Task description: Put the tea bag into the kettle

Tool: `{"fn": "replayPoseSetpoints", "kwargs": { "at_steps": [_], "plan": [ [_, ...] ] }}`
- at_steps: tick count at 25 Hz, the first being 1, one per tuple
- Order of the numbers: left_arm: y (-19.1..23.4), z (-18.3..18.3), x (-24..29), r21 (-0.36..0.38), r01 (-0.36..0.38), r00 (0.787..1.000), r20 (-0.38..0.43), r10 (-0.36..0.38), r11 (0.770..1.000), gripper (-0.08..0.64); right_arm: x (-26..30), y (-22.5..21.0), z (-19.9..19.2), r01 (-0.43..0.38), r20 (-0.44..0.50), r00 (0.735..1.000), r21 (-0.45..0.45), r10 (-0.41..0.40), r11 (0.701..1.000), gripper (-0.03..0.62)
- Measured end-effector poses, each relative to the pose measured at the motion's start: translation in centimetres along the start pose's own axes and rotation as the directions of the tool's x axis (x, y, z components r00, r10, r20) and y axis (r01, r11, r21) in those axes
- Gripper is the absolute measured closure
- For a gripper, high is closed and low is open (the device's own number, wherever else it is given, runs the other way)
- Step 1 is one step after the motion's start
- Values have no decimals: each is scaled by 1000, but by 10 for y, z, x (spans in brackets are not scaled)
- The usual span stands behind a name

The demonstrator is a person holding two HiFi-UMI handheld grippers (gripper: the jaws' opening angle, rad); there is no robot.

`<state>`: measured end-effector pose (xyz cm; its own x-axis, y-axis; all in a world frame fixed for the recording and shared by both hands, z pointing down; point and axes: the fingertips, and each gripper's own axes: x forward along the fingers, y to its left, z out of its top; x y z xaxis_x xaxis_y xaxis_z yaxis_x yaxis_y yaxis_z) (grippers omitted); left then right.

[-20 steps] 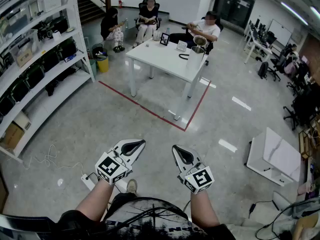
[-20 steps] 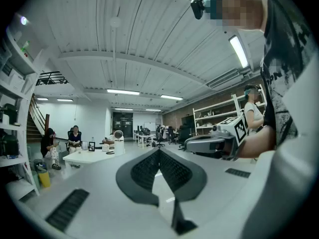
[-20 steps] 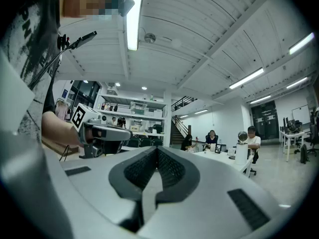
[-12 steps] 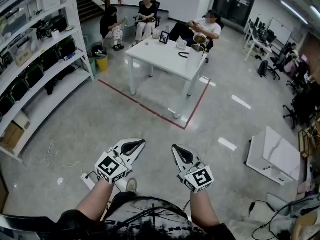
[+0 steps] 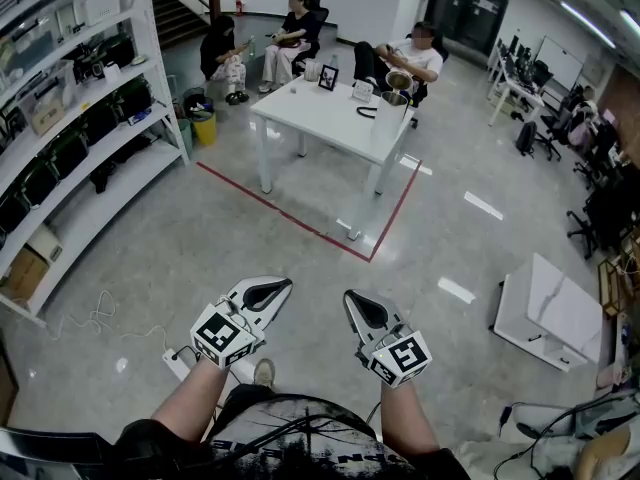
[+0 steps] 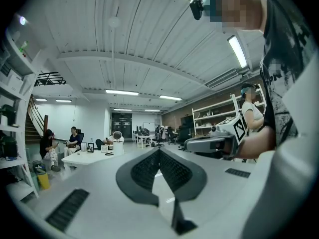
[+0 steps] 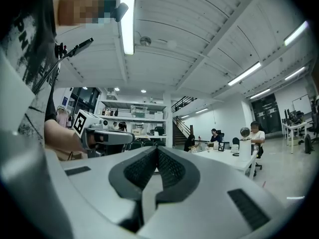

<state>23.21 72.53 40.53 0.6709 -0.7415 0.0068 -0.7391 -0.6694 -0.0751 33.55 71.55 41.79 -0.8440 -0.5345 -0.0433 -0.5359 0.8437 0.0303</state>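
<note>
Kettle (image 5: 391,114) stood at the right edge of the distant white table (image 5: 315,113), no tea bag discernible from there, as the left gripper (image 5: 270,290) and right gripper (image 5: 362,310), both pressed shut and empty, hung well apart from it, so the approach apparently came first, then finding and pinching the bag.

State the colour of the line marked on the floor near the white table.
The floor line is red; the head view shows it best.
</note>
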Motion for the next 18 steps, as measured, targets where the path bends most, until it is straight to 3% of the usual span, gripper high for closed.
{"fn": "replayPoseSetpoints", "kwargs": {
  "at_steps": [10, 18],
  "plan": [
    [2, -7, 7, -8, -17, 1000, -5, 17, 1000, 552, 1, -8, -9, -24, -19, 1000, 10, 24, 1000, 581],
    [34, -12, 23, -16, -3, 1000, 7, 4, 1000, 552, 33, -27, -11, -34, 1, 999, 1, 34, 999, 581]
  ]
}}
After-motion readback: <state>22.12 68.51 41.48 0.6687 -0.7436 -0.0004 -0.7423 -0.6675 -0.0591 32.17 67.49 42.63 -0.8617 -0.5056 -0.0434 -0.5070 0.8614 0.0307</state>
